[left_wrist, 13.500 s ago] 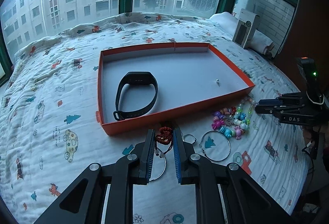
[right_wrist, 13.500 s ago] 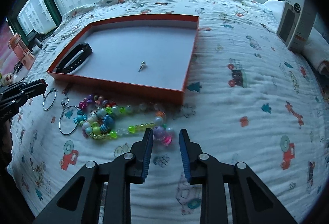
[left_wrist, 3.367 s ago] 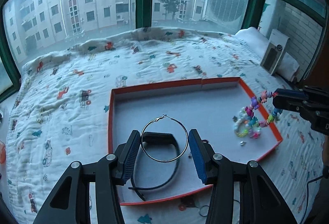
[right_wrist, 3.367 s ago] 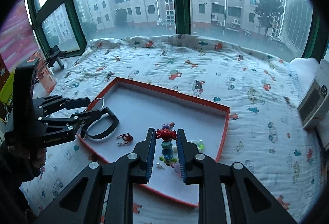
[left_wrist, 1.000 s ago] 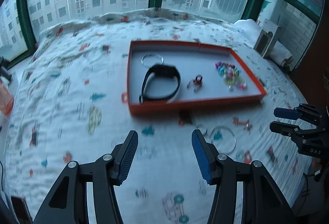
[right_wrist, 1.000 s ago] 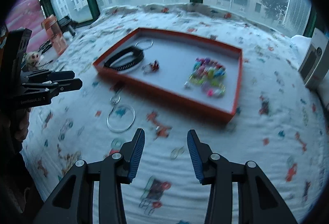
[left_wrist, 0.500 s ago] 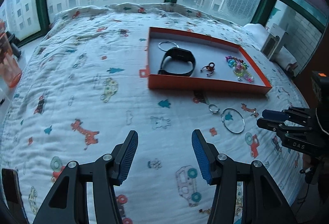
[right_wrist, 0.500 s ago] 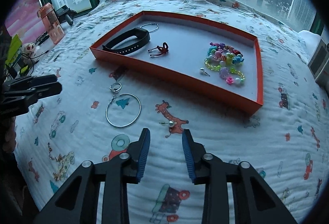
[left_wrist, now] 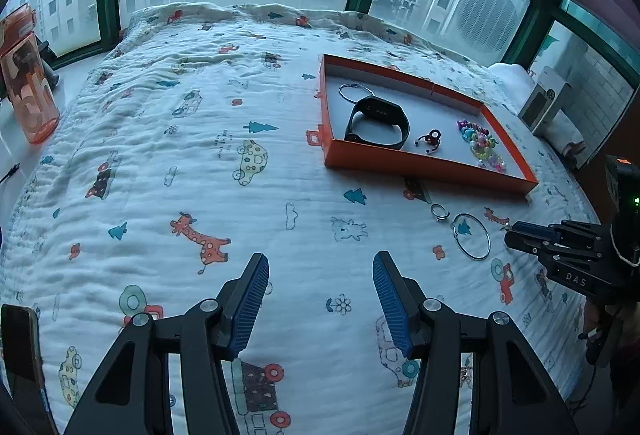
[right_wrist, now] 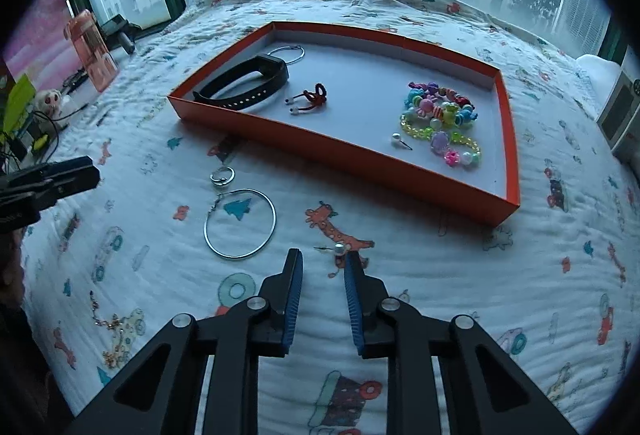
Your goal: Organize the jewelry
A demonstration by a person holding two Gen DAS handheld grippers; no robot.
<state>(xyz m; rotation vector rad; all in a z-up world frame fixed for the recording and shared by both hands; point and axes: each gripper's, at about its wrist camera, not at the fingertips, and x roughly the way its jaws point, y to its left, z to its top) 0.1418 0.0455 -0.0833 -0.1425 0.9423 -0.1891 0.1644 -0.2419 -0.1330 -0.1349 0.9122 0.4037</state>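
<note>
Right tongs [right_wrist: 322,261] are parted, empty, low over the bed, with the pearl stud earring [right_wrist: 339,248] just off the right fingertip, near side of the orange tray [right_wrist: 400,165]. I'd centre on the pearl, then pinch gently. Left tongs [left_wrist: 320,271] gape wide, empty, well away from it.

Bed [right_wrist: 440,299] under a white quilt printed with cartoon animals and cars. Directly on it: orange tray [right_wrist: 348,155], 1 large hoop earring [right_wrist: 240,223], 1 small ring [right_wrist: 222,176], 1 pearl stud [right_wrist: 339,248], gold chain [right_wrist: 112,327] near the left edge.
</note>
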